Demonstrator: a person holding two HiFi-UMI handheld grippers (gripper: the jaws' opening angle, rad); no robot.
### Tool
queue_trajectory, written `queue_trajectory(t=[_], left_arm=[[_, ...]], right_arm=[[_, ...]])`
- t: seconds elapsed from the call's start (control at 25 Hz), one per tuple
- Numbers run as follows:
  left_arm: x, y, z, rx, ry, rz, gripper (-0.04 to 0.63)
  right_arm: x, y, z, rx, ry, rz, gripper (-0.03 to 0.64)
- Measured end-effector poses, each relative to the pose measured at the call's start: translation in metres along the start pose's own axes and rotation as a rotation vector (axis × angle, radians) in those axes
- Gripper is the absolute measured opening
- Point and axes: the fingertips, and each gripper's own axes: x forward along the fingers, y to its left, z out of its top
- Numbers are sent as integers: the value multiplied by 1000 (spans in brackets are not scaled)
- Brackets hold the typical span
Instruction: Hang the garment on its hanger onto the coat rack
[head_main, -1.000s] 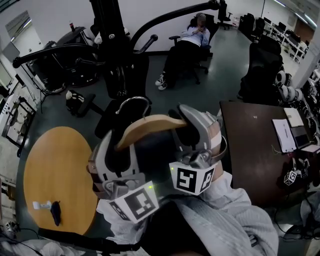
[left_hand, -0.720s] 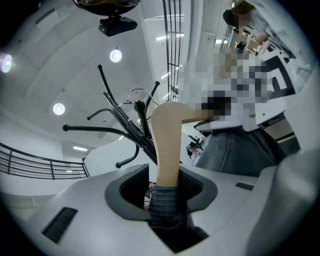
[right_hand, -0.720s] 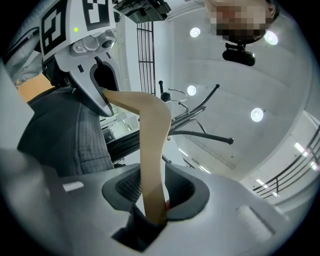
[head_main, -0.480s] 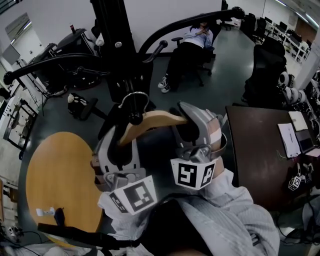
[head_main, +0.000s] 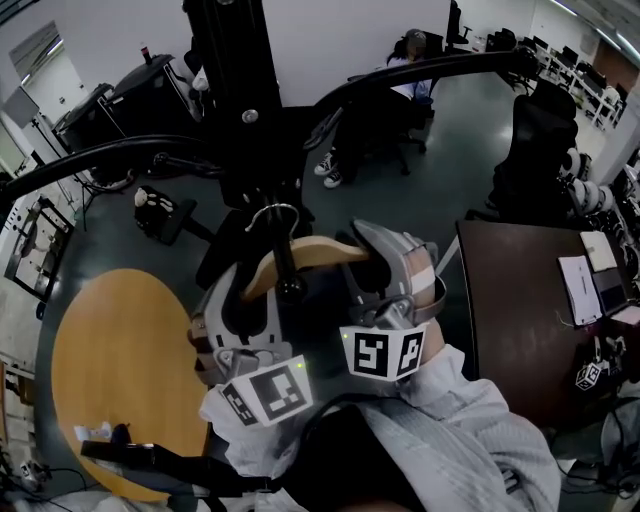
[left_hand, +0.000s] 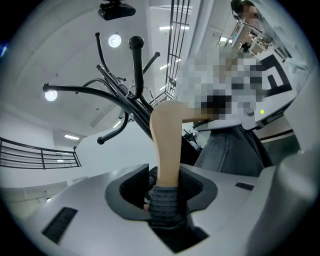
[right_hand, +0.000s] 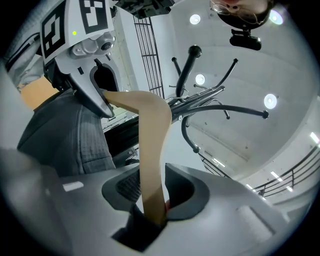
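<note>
A wooden hanger (head_main: 310, 254) with a metal hook (head_main: 274, 214) carries a dark grey garment (right_hand: 75, 135). Both grippers hold it up, one at each end. My left gripper (head_main: 240, 315) is shut on the hanger's left arm (left_hand: 167, 145), with grey fabric (left_hand: 165, 202) pinched between the jaws. On the other arm (right_hand: 150, 150) my right gripper (head_main: 392, 275) is shut. The black coat rack (head_main: 240, 90) stands right behind the hanger. One ball-tipped peg (head_main: 291, 288) crosses in front of the hook. The rack's pegs (left_hand: 135, 65) fan out overhead in the left gripper view, and the rack (right_hand: 200, 105) also shows in the right gripper view.
A round wooden table (head_main: 120, 370) lies at the lower left, a dark desk (head_main: 510, 300) with papers at the right. A person sits in a chair (head_main: 400, 90) behind the rack. A black office chair (head_main: 540, 140) stands at the far right.
Both grippers have carried the hanger closer to the rack. The long curved pegs now spread wide over it, and the ball-tipped peg has come in front of the hook.
</note>
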Motion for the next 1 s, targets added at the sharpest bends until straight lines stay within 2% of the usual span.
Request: queue_trajectory(t=[0.32, 0.52, 0.76, 1.0], left_arm=[[5, -7, -13, -3, 28, -30, 144], [6, -6, -14, 22, 3, 7, 144], [0, -7, -13, 21, -10, -23, 144], [-13, -7, -12, 57, -2, -39, 147]], right_arm=[[5, 14, -9, 17, 8, 37, 107], [7, 18, -10, 7, -10, 29, 100], [0, 21, -7, 29, -28, 91, 103], [-15, 26, 3, 56, -51, 175, 128]])
